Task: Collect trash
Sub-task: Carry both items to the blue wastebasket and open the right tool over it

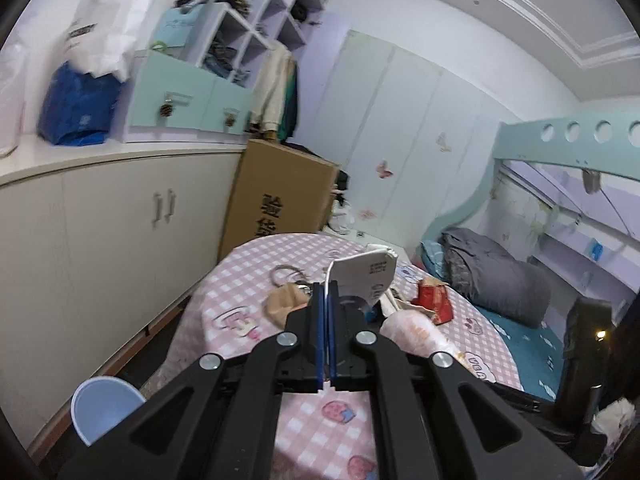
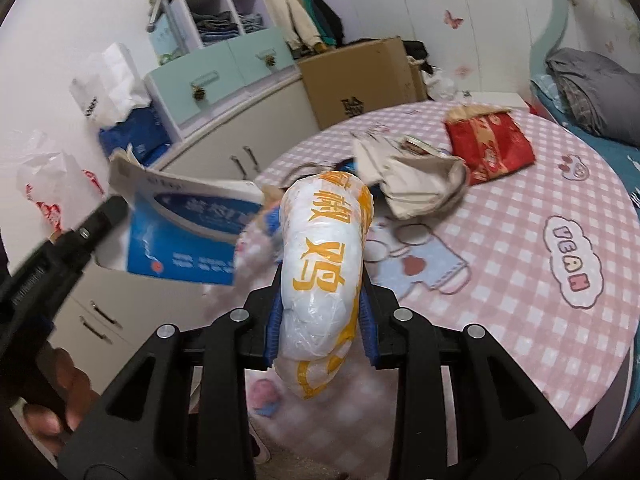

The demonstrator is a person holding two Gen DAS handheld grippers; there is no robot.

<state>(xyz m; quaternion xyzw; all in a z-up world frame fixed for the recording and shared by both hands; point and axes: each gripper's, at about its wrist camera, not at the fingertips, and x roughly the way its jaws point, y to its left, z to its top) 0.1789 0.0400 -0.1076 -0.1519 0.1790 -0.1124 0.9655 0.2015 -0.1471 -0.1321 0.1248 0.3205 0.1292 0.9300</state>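
Pink checked cloth covers a round table (image 2: 520, 208) in a bedroom, with cream cabinets (image 1: 100, 240) along the wall, a cardboard box (image 1: 280, 196) behind the table and a bunk bed (image 1: 520, 280) to the side.

Between the right gripper's (image 2: 322, 264) blue pads (image 2: 273, 320) sits a white bag (image 2: 324, 268) printed in orange, crumpled into a long roll. It runs lengthwise along the fingers, its far end reaching past the tips and its near end hanging below the pads toward the camera. Both pads press its sides, so the jaws stand partly closed, clamped on the bag, which is lifted above the cloth.

The left gripper (image 1: 325, 296) is clenched tight, pads together, pinching the edge of a blue and white carton (image 2: 180, 232). In the left wrist view the carton's pale flap (image 1: 366, 276) sticks up just past the fingertips. In the right wrist view the carton hangs off the table's edge, just left of the bag.

On the cloth lie a red packet (image 2: 490, 148) and a beige cloth bag (image 2: 416, 184), close together and beyond both grippers. A blue cup (image 1: 104, 408) shows at the left wrist view's lower left.
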